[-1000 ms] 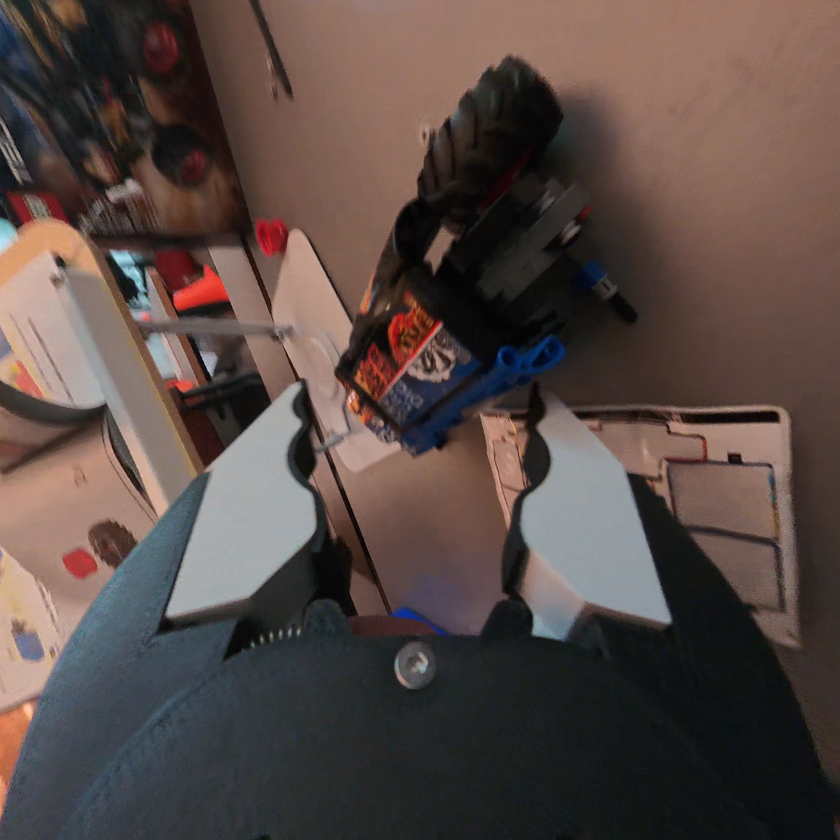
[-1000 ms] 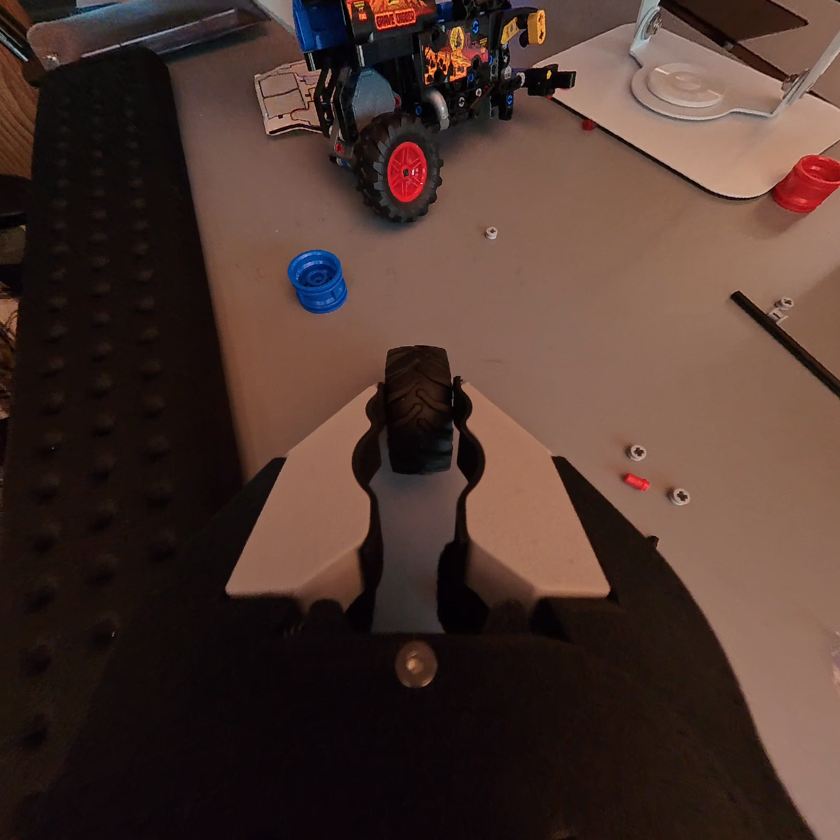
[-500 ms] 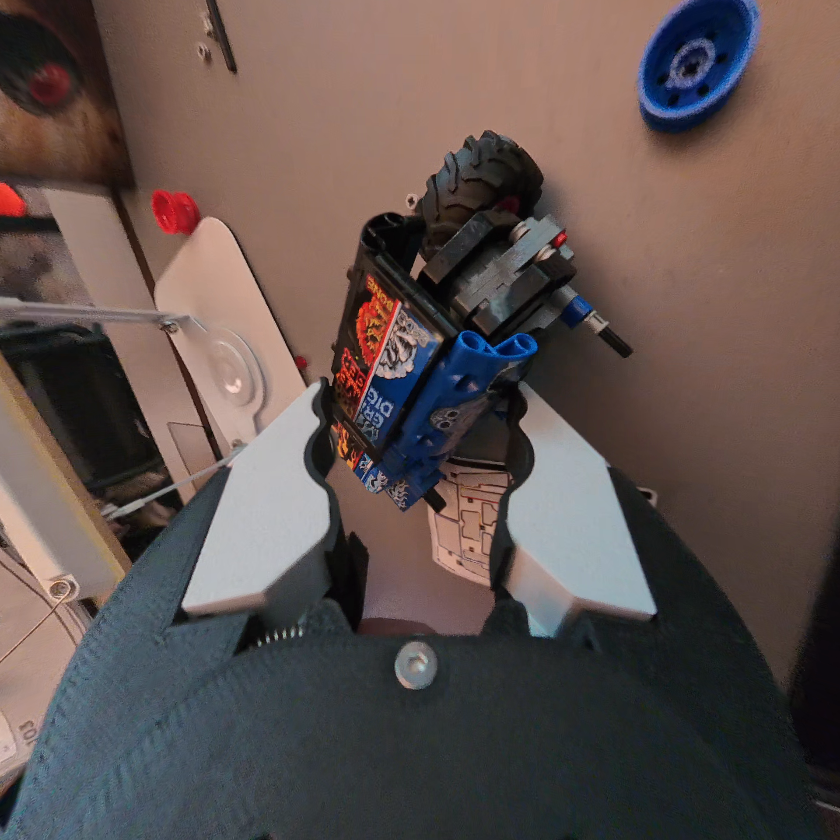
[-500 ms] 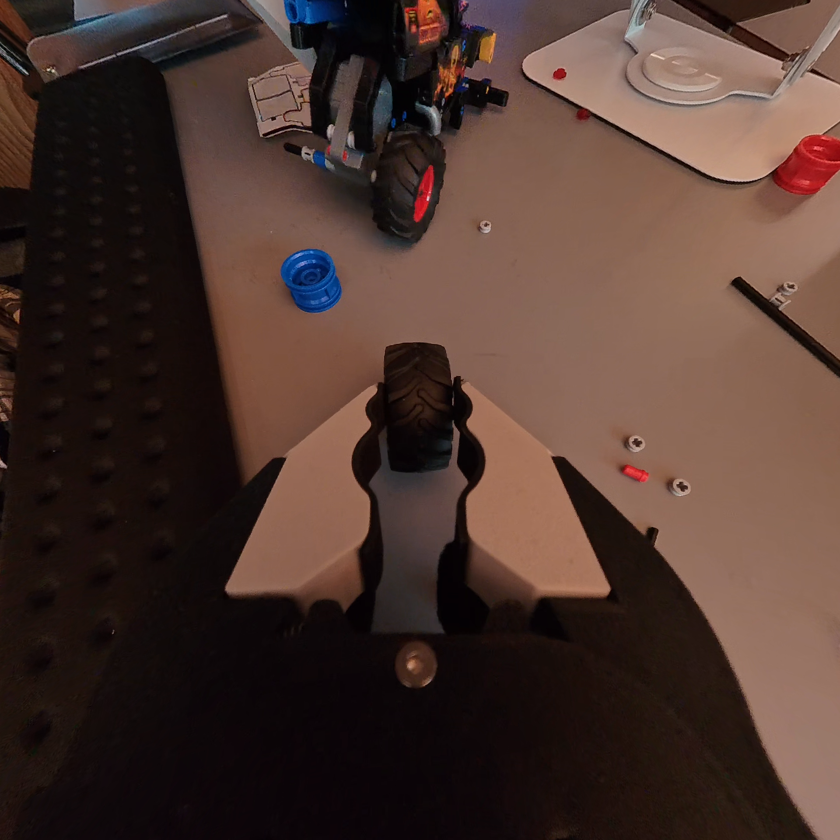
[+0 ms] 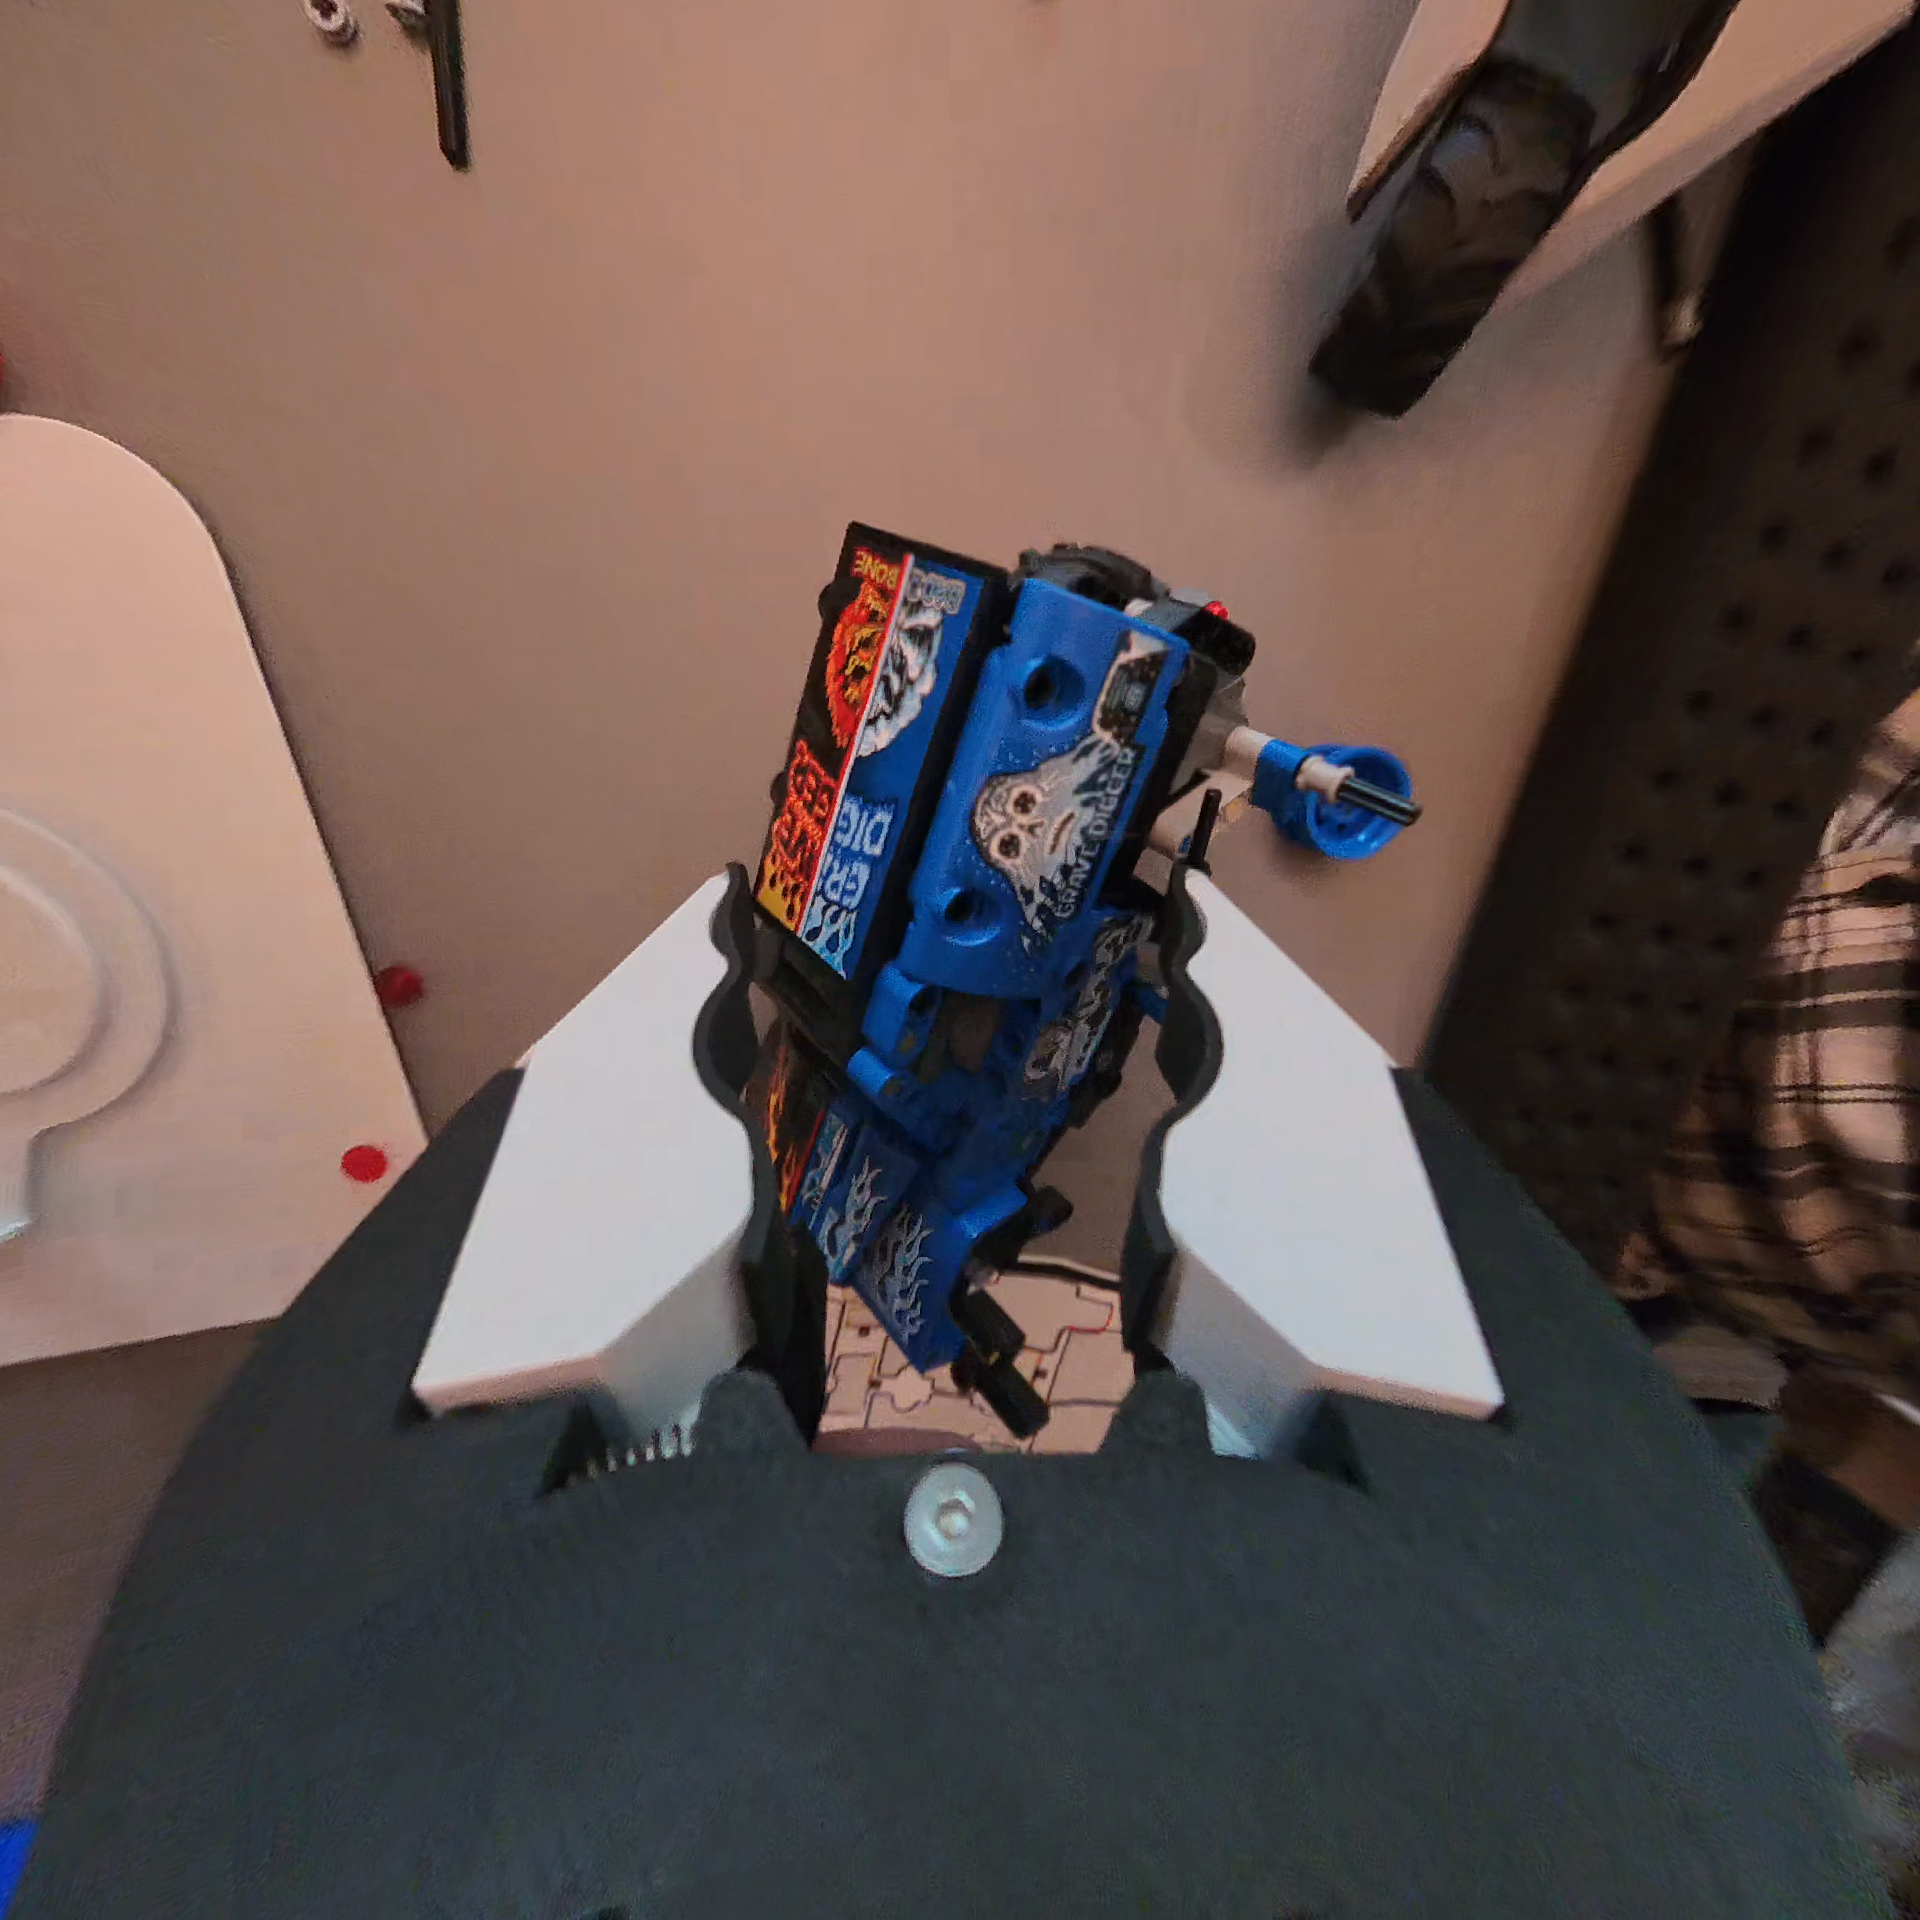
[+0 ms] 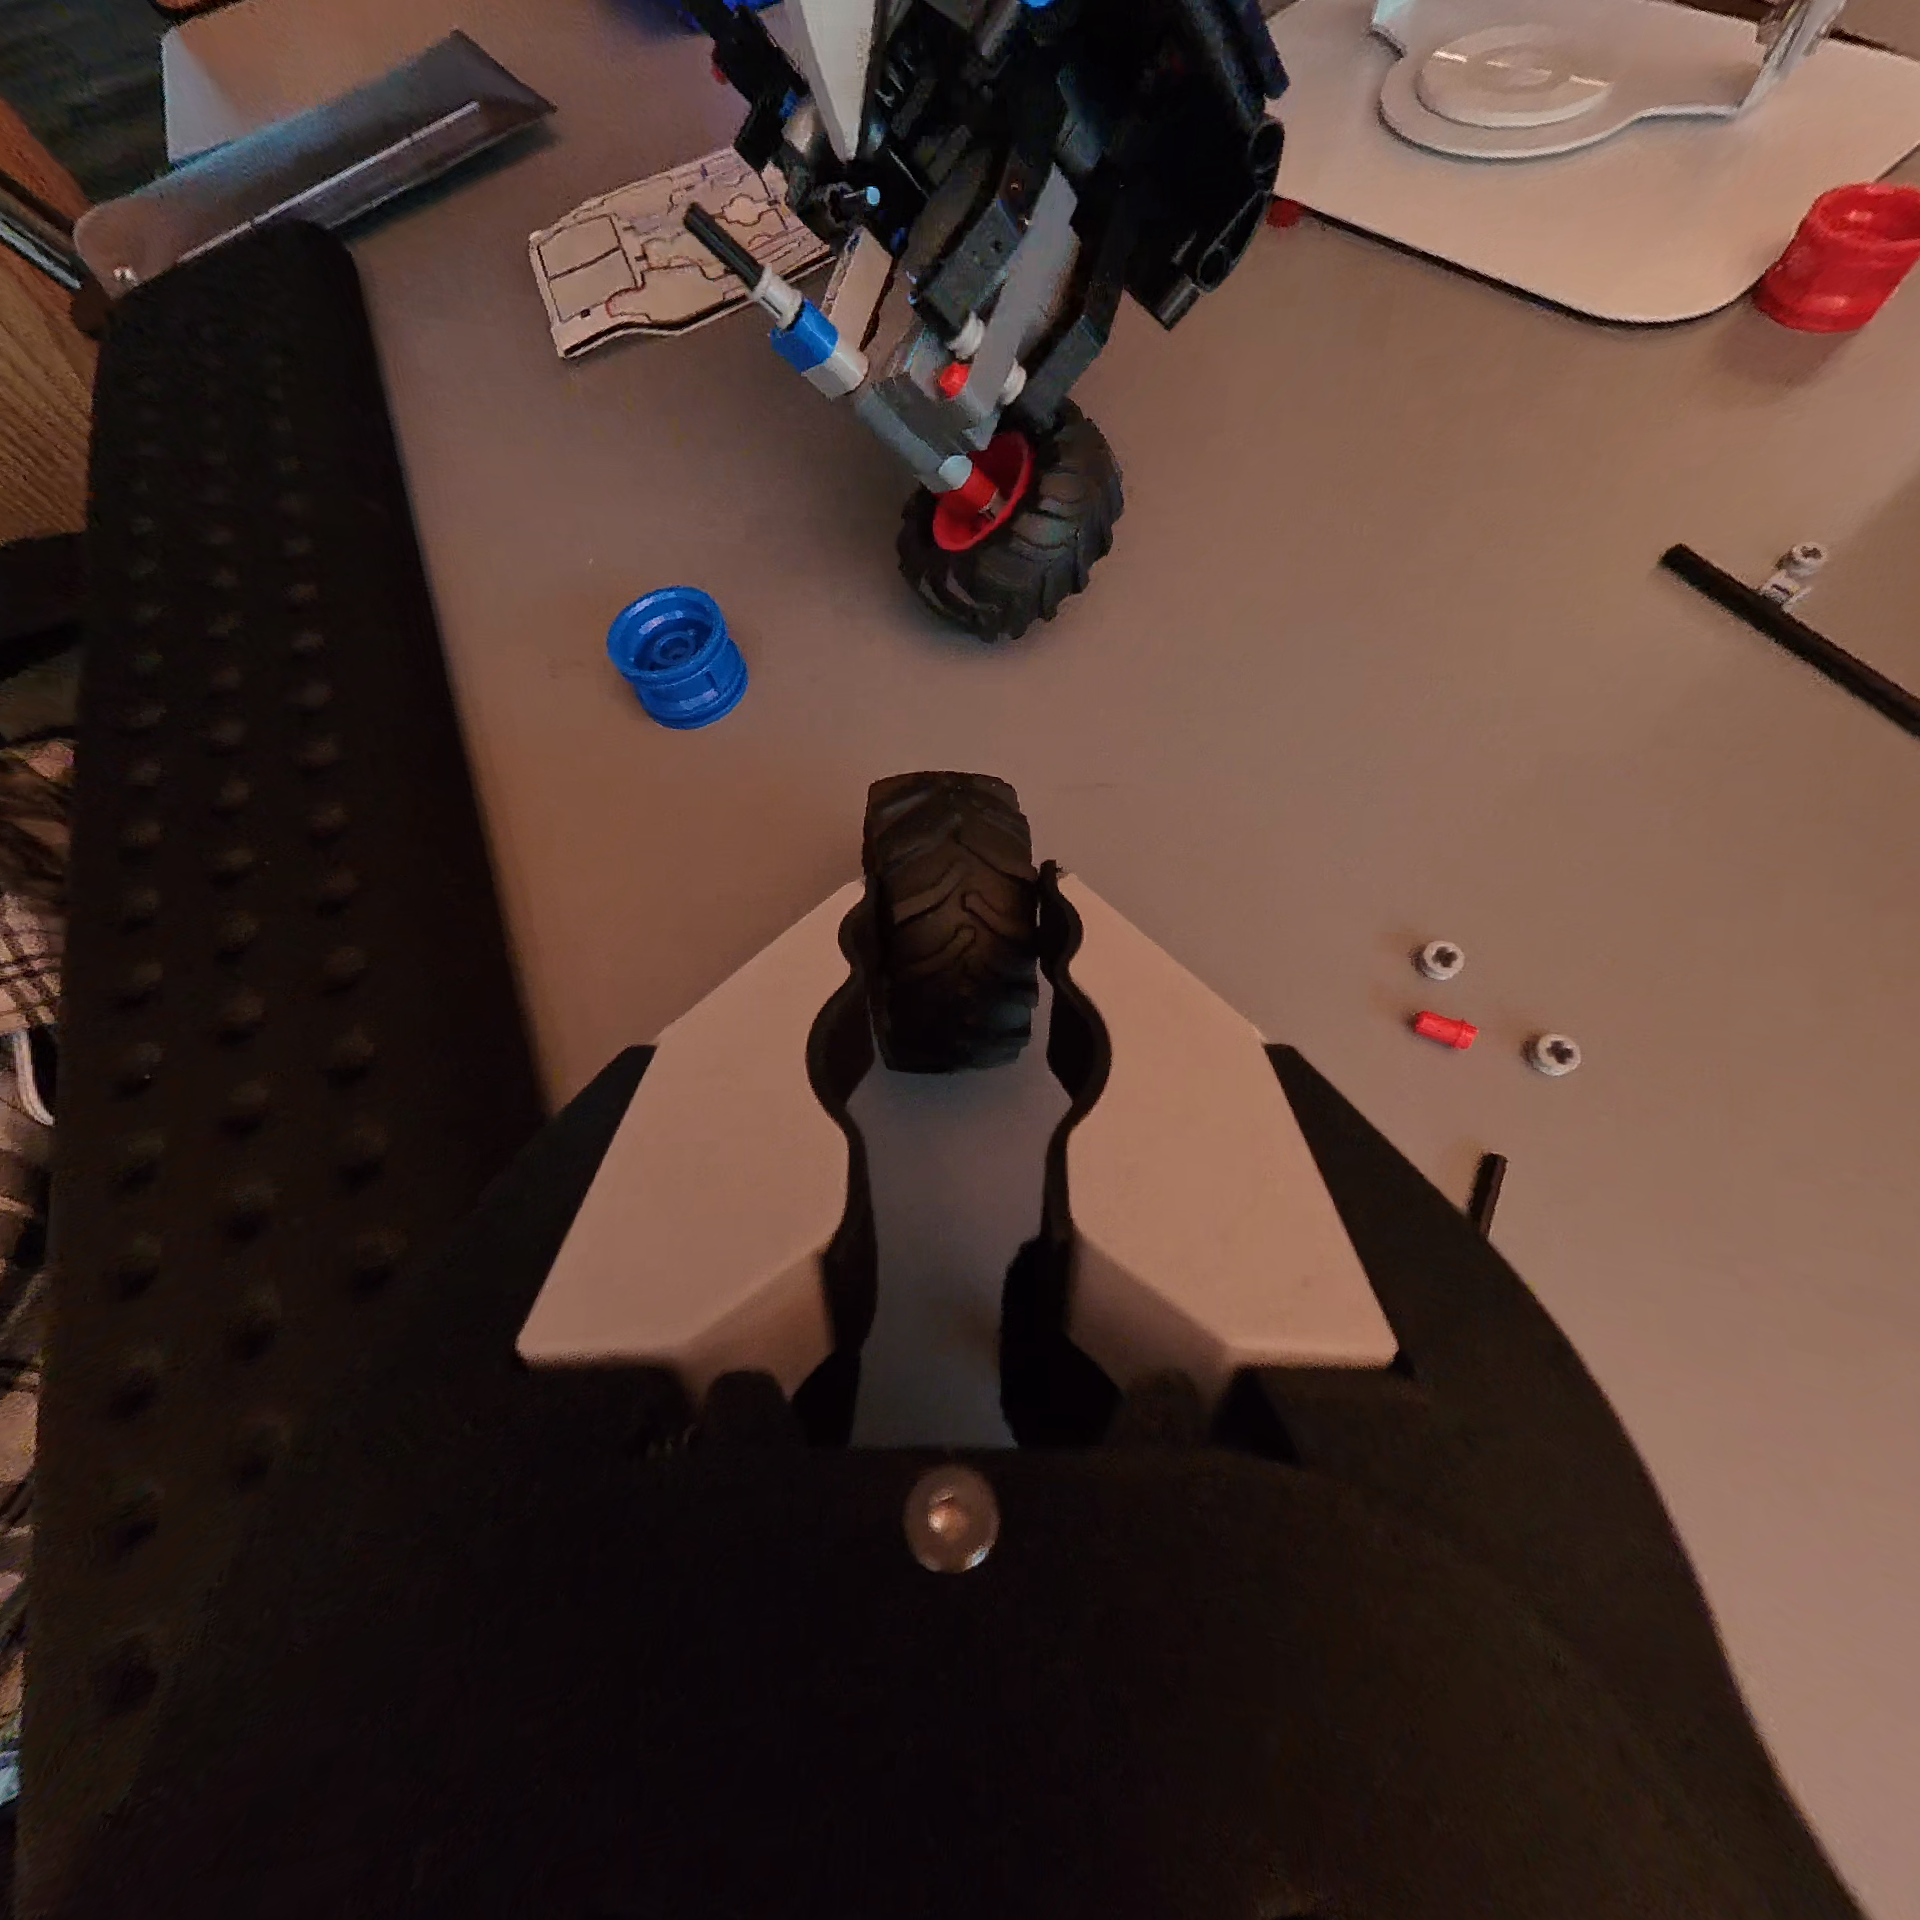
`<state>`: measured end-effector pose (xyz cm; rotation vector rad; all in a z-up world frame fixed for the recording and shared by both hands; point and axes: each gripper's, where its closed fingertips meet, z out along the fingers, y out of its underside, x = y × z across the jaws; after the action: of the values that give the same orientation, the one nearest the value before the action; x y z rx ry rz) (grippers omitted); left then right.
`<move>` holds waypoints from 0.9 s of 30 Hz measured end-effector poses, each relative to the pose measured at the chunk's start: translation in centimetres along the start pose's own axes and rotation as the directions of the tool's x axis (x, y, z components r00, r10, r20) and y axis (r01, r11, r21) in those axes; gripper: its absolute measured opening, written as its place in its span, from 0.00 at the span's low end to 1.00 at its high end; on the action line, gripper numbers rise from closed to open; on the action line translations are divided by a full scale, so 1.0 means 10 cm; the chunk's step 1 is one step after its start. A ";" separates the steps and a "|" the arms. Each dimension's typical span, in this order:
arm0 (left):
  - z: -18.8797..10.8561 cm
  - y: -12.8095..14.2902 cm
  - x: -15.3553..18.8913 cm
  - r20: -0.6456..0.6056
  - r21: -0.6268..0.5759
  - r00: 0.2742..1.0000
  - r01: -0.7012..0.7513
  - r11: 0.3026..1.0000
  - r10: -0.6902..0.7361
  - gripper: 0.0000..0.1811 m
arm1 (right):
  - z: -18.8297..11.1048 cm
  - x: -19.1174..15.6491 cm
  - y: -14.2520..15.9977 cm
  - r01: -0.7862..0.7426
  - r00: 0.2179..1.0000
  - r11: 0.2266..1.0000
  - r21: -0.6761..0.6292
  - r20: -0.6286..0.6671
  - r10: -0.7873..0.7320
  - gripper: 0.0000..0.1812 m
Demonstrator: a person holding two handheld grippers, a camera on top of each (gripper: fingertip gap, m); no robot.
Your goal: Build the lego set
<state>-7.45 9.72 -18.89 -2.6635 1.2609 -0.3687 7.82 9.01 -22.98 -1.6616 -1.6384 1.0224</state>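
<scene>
The lego truck (image 5: 997, 852), blue and black with flame stickers, stands between the fingers of my left gripper (image 5: 956, 894), which is shut on its body. In the right wrist view the truck (image 6: 997, 208) is tipped up and rests on one black wheel with a red rim (image 6: 1013, 520). Its bare axle with a blue bush (image 6: 800, 332) points to the left. My right gripper (image 6: 951, 883) is shut on a loose black tyre (image 6: 951, 925) above the table, short of the truck. A loose blue rim (image 6: 677, 670) lies on the table to the left.
A black studded mat (image 6: 239, 831) runs along the left edge. A sticker sheet (image 6: 644, 260) lies behind the truck. A white board with a clear stand (image 6: 1558, 156), a red rim (image 6: 1844, 260), a black rod (image 6: 1787, 644) and small loose parts (image 6: 1444, 1029) are on the right.
My left gripper has moved in around the truck and closed on it. The truck has turned and tipped up onto one wheel. The right gripper with the tyre has hardly moved.
</scene>
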 end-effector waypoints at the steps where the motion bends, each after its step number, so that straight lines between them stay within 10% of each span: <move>1: 0.01 -0.02 -0.02 -0.023 0.017 1.000 0.019 1.000 -0.019 0.43 | 0.00 0.01 0.00 -0.017 1.000 1.000 0.003 0.004 0.017 0.15; 27: 0.23 -0.11 -0.46 -0.165 0.193 0.971 0.203 0.960 -0.172 0.37 | -0.05 0.13 0.01 -0.129 0.992 0.991 0.022 -0.009 0.129 0.16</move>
<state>-8.74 14.08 -21.45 -2.6188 0.9450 -0.6959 8.21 10.31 -22.91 -1.7750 -1.5243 1.0884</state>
